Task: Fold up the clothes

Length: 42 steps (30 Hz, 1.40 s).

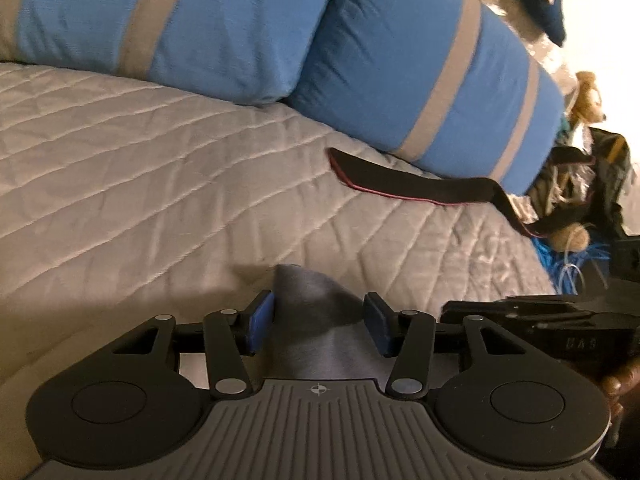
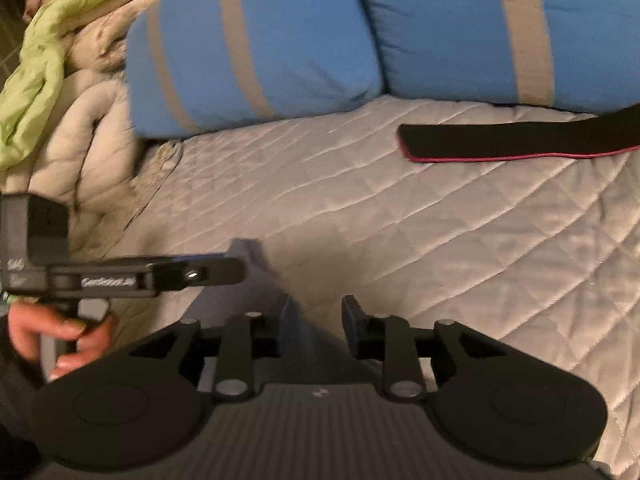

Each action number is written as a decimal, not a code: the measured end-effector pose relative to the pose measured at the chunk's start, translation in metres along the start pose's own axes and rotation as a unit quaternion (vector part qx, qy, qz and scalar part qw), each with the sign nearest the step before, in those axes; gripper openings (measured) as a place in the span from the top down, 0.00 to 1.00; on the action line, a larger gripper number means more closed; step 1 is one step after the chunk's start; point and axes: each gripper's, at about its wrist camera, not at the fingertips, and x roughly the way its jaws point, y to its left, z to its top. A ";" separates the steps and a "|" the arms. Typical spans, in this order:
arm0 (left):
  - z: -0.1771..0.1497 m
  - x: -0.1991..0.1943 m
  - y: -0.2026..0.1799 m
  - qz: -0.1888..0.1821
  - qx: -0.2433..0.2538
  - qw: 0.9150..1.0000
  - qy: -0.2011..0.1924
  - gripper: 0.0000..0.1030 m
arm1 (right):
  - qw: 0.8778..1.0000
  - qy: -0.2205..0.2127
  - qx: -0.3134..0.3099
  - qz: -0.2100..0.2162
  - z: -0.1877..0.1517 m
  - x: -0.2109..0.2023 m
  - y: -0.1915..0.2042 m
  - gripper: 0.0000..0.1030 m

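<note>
Taking the grey quilt as the landmark, in the right wrist view: off its left edge lies a heap of bedding with one crumpled green sheet on top. Still left, just above the quilt's near part, a hand grips the handle of the left gripper, seen side-on here. Its tip overlaps the peak of the grey garment, the one piece of clothing to fold, which rises in a ridge from the quilt's near middle.

Along the quilt's far edge rest two blue pillows with grey stripes, one to the left and one to the right, touching each other. In front of the right pillow one black strap with a red edge lies flat on the quilt, well apart from the garment. Nothing lies between the grippers and the garment.

The right gripper has its fingers partly spread. The garment's edge lies beside the left pad, but blur hides whether it touches; the right pad is clear of the cloth.

In the left wrist view the left gripper's fingers stand half spread with the garment bulging up between them; whether the pads press it I cannot tell. Off the quilt's right edge sits a dark, cluttered pile with a small tan toy.
</note>
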 end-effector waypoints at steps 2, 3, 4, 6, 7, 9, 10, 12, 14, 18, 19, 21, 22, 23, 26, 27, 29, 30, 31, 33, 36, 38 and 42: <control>0.002 0.007 -0.002 0.012 0.008 1.000 0.008 0.54 | 1.000 0.008 -0.006 0.002 -0.001 0.000 -0.001 0.51; 0.002 0.011 -0.002 0.017 0.010 1.000 0.013 0.54 | 1.000 0.012 -0.010 0.001 -0.002 0.000 -0.001 0.50; 0.003 0.015 -0.002 0.023 0.010 0.999 0.019 0.54 | 1.000 0.019 -0.012 -0.003 -0.003 -0.001 -0.003 0.50; 0.002 0.017 -0.003 0.033 0.015 0.999 0.022 0.55 | 0.999 0.029 -0.017 -0.016 -0.007 -0.004 -0.007 0.51; 0.001 0.017 -0.004 0.038 0.019 0.999 0.021 0.56 | 0.999 0.031 -0.016 -0.023 -0.009 -0.006 -0.010 0.53; 0.000 0.017 -0.006 0.052 0.029 0.998 0.018 0.58 | 0.999 0.033 -0.005 -0.025 -0.014 -0.009 -0.018 0.86; 0.000 0.017 -0.006 0.056 0.029 0.998 0.018 0.59 | 0.999 0.032 0.003 -0.027 -0.016 -0.011 -0.023 0.89; 0.001 0.019 -0.004 0.060 0.028 0.998 0.017 0.60 | 0.999 0.027 0.008 -0.041 -0.019 -0.016 -0.028 0.97; 0.001 0.019 -0.004 0.066 0.030 0.997 0.016 0.61 | 0.998 0.017 0.005 -0.065 -0.022 -0.022 -0.030 1.00; 0.002 0.019 -0.005 0.076 0.039 0.996 0.012 0.60 | 0.990 -0.003 0.004 -0.138 -0.028 -0.039 -0.045 0.99; 0.002 0.018 -0.005 0.075 0.039 0.996 0.011 0.60 | 0.991 -0.013 0.015 -0.135 -0.030 -0.046 -0.050 0.98; 0.004 0.015 -0.004 0.069 0.030 0.997 0.008 0.60 | 0.991 -0.032 0.027 -0.127 -0.034 -0.062 -0.055 0.92; 0.005 0.013 -0.003 0.062 0.023 0.998 0.008 0.60 | 0.991 -0.042 0.030 -0.122 -0.036 -0.070 -0.055 0.87; 0.007 0.010 -0.002 0.055 0.017 0.998 0.006 0.60 | 0.993 -0.043 0.023 -0.111 -0.037 -0.074 -0.053 0.64; 0.007 0.002 -0.003 0.043 0.017 0.999 0.008 0.60 | 0.996 -0.045 -0.004 -0.073 -0.041 -0.085 -0.046 0.58; 0.006 -0.001 -0.004 0.039 0.020 0.999 0.010 0.60 | 0.997 -0.041 -0.015 -0.067 -0.042 -0.085 -0.043 0.56; 0.003 -0.008 -0.009 0.029 0.032 0.999 0.014 0.60 | 0.997 -0.033 -0.039 -0.055 -0.043 -0.084 -0.037 0.53; 0.000 -0.012 -0.011 0.023 0.039 0.999 0.016 0.60 | 0.997 -0.024 -0.051 -0.054 -0.043 -0.080 -0.034 0.52; -0.002 -0.015 -0.014 0.017 0.047 0.999 0.019 0.59 | 0.997 -0.015 -0.063 -0.052 -0.044 -0.077 -0.031 0.52; -0.007 -0.018 -0.019 0.018 0.070 0.997 0.022 0.58 | 0.994 0.000 -0.089 -0.066 -0.046 -0.068 -0.026 0.55; -0.015 -0.018 -0.023 0.026 0.106 0.993 0.039 0.58 | 0.988 0.016 -0.109 -0.108 -0.049 -0.056 -0.025 0.83; -0.020 -0.015 -0.023 0.040 0.122 0.990 0.056 0.57 | 0.988 0.018 -0.094 -0.123 -0.049 -0.054 -0.032 0.85; -0.023 -0.016 -0.021 0.052 0.125 0.989 0.061 0.56 | 0.976 0.002 -0.099 -0.195 -0.051 -0.055 -0.031 0.87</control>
